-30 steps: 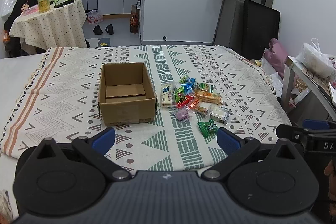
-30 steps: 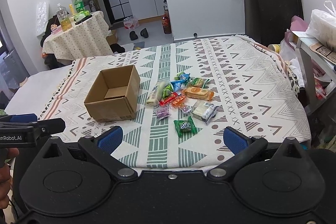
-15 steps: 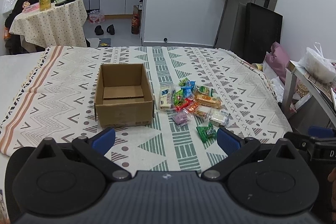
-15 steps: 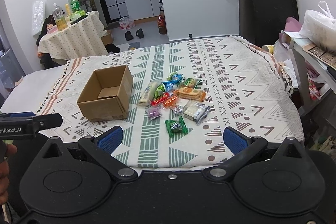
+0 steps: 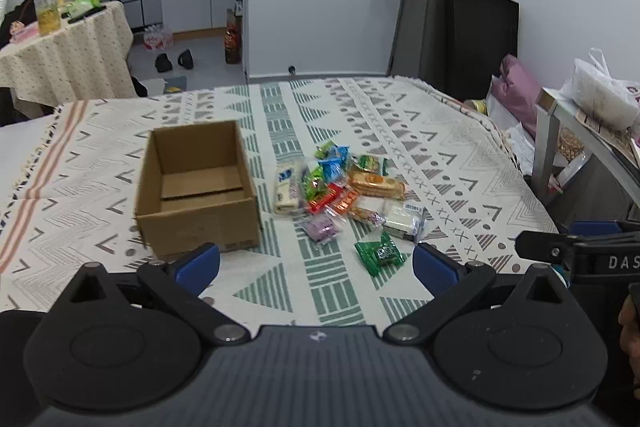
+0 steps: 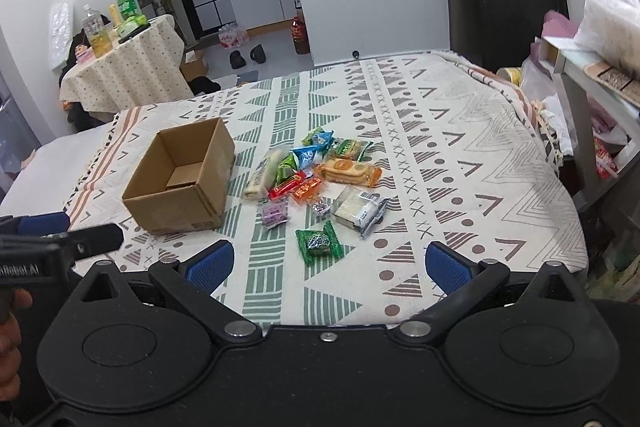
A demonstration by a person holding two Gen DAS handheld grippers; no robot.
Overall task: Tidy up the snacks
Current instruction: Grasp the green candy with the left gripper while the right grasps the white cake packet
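Both your left tongs (image 5: 316, 261) and your right tongs (image 6: 327, 263) are spread wide with nothing between their blue pads, held above the near edge of the bench (image 6: 460, 147) with its patterned cloth. The snacks (image 6: 316, 175) lie in a loose heap on that cloth just right of the open cardboard box (image 6: 180, 179), which has nothing in it. A green packet (image 6: 318, 242) lies nearest to you, a little apart from the heap, with a purple packet (image 6: 274, 213) and a white packet (image 6: 357, 207) just behind it.
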